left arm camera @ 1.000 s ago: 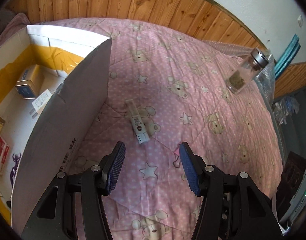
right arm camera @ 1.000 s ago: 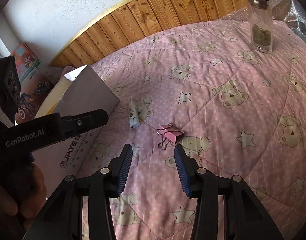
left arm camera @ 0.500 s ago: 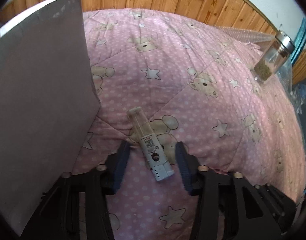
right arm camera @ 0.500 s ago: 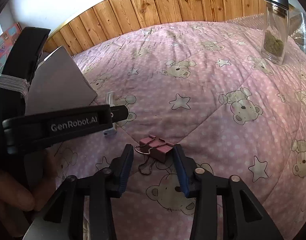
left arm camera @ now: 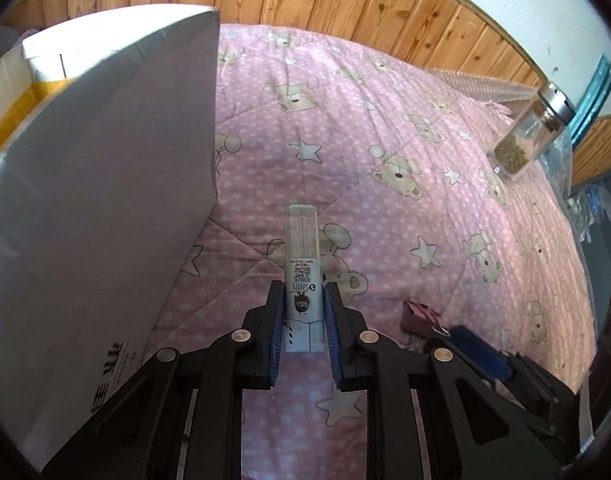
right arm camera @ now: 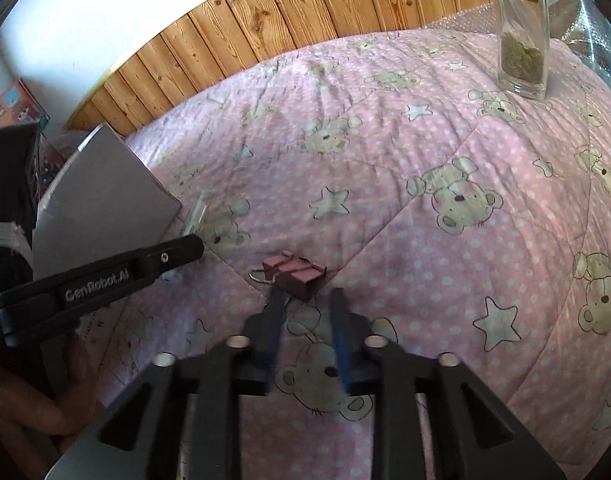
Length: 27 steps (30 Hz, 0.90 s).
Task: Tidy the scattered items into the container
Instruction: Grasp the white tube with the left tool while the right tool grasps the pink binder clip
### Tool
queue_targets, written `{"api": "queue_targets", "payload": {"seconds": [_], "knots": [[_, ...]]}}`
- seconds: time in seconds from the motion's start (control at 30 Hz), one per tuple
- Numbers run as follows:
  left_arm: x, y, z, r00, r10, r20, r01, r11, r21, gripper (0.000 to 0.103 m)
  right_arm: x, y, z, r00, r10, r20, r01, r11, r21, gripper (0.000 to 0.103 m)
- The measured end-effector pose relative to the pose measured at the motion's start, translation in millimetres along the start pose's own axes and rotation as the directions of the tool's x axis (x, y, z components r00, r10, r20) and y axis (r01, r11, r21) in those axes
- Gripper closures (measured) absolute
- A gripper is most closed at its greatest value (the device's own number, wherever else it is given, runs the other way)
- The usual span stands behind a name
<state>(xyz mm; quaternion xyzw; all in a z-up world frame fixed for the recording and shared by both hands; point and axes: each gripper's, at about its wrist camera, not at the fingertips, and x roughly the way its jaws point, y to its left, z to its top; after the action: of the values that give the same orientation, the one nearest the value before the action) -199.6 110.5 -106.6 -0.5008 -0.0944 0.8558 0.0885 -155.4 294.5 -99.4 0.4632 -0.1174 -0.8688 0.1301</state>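
1. The cardboard box (left arm camera: 105, 184), our container, stood on the pink bear-print quilt (left arm camera: 385, 160). Its tall grey flap rose just left of everything we handled. We judged the flap stiff but bendable, and the main obstacle: anything going in had to be lifted over its top edge.

2. The glass jar (right arm camera: 521, 28) with a metal lid and dried leaves inside stood upright far from the box, near the quilt's far right corner. We judged it the heaviest, most breakable and slipperiest item, best gripped across the body below the lid. Nothing crowded it.

3. The small plastic tube (left arm camera: 303, 276), clear at the far end and labelled at the near end, lay just right of the box flap. Our left gripper (left arm camera: 304, 316) had closed narrowly around the labelled end, pads against both sides. We judged the tube light and rigid, its smooth sides liable to slip or pivot because the clear end stuck out well past the pads.

4. The pink binder clip (right arm camera: 295, 274) lay further right of the box, beyond the tube, wire handles toward us. Our right gripper (right arm camera: 305, 316) was part-open and empty, fingertips just short of the clip; the view was blurred. We judged the clip light, hard and springy, best pinched across its folded body, not the loose wires.
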Motion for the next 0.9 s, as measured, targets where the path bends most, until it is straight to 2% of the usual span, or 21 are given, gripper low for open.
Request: {"api": "queue_targets", "payload": {"seconds": [0.03, 0.13, 0.3, 0.37, 0.47, 0.7, 0.9], "knots": [[-5, 0, -1, 1.0, -0.01, 0.007, 0.01, 1.0, -0.013, 0.083, 0, 3, 1, 1.0, 0.004, 0.002, -0.004, 1.0, -0.008, 0.062], [-23, 1, -8, 0.999, -0.033, 0.036, 0.035, 0.998, -0.048, 0.083, 4, 13, 4, 1.0, 0.013, 0.004, -0.013, 0.999, -0.043, 0.059], [-46, 1, -23, 0.997, -0.051, 0.049, 0.053, 0.998, -0.046, 0.083, 18, 19, 9, 0.999, -0.035, 0.039, 0.038, 0.997, -0.062, 0.059], [-52, 0, -28, 0.997, -0.063, 0.048, 0.065, 0.997, -0.044, 0.083, 20, 18, 13, 0.998, -0.047, 0.047, 0.049, 0.997, -0.053, 0.066], [-63, -6, -34, 0.996, -0.076, 0.052, 0.078, 0.997, -0.023, 0.083, 20, 15, 17, 0.998, -0.05, 0.037, 0.052, 0.998, -0.043, 0.066], [-85, -14, -47, 0.99, -0.115, 0.076, 0.116, 0.993, -0.006, 0.083, 3, 8, 5, 0.998, -0.06, 0.018, 0.06, 0.998, -0.01, 0.066], [-105, -13, -61, 0.987, -0.134, 0.093, 0.135, 0.991, -0.005, 0.083, -19, 8, -19, 0.999, -0.05, 0.002, 0.05, 0.999, 0.0, 0.066]]}}
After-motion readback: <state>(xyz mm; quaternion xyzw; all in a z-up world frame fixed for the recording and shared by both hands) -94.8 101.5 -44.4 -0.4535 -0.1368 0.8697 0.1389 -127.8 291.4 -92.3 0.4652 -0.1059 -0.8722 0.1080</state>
